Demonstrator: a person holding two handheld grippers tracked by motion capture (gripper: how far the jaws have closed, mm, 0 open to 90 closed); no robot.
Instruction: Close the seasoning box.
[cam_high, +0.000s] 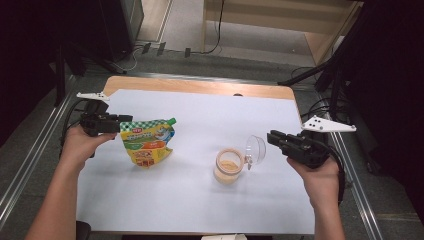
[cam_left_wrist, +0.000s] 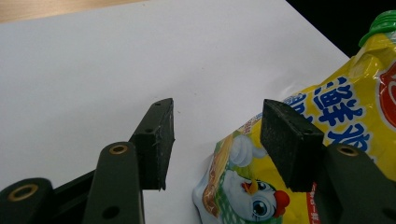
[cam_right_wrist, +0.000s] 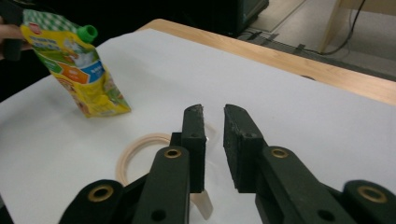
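Though creased, yellow pouch (cam_left_wrist: 327, 140) with blue Chinese lettering

The white sheet (cam_high: 200, 195) lies bare along its near edge and across its far half, so either hand could sweep there without meeting anything. Two things stand in the middle band: the yellow pouch (cam_high: 146, 142) on the left, and the glass jar (cam_high: 228, 165) right of centre with its clear lid (cam_high: 256, 148) swung open toward the right gripper (cam_high: 272, 137). A wide open lane runs between pouch and jar. The left gripper (cam_left_wrist: 217, 140) has its jaws spread, the pouch edge apparently just reaching between them. The right gripper's jaws stand narrowly apart above the jar rim (cam_right_wrist: 140, 144).
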